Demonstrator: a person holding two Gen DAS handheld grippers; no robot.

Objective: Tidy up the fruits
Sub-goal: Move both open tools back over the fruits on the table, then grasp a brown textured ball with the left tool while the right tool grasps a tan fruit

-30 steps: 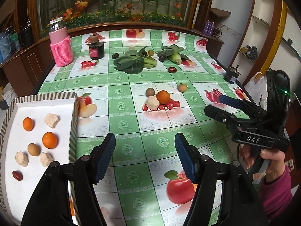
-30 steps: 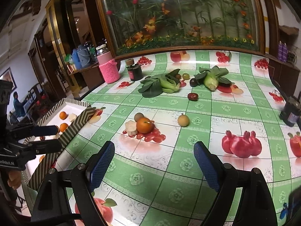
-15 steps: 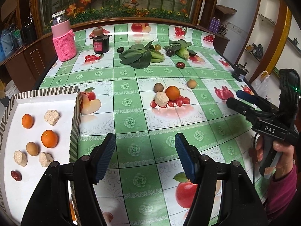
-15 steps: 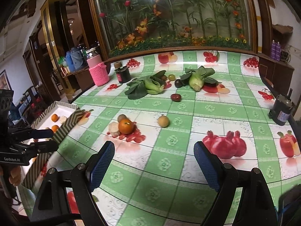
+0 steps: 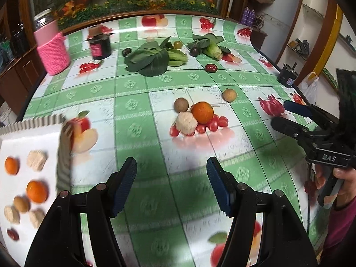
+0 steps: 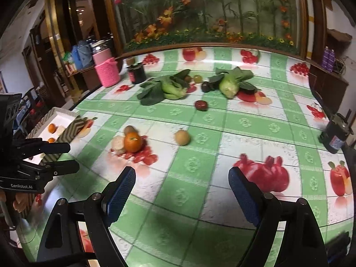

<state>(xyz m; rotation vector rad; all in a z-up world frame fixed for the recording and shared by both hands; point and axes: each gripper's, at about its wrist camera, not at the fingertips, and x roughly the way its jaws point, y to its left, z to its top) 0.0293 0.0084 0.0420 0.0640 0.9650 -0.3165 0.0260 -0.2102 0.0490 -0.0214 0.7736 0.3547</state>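
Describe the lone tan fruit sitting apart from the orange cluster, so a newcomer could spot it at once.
Start at the green-checked fruit-print tablecloth and find the mid-table cluster around the bright orange. To that cluster's right, separated by bare cloth, sits a small round tan fruit. Unlike the similar brown fruit pressed behind the orange, it touches nothing.

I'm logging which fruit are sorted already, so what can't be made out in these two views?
- Left wrist view: the tray is cut off by the left edge and motion-blurred, so its contents cannot be fully counted.
- Right wrist view: the left tool covers much of the tray.
- Both views: small dark fruits behind the leafy greens are partly hidden, their kind unclear.
- Jar label: blurred, unreadable.
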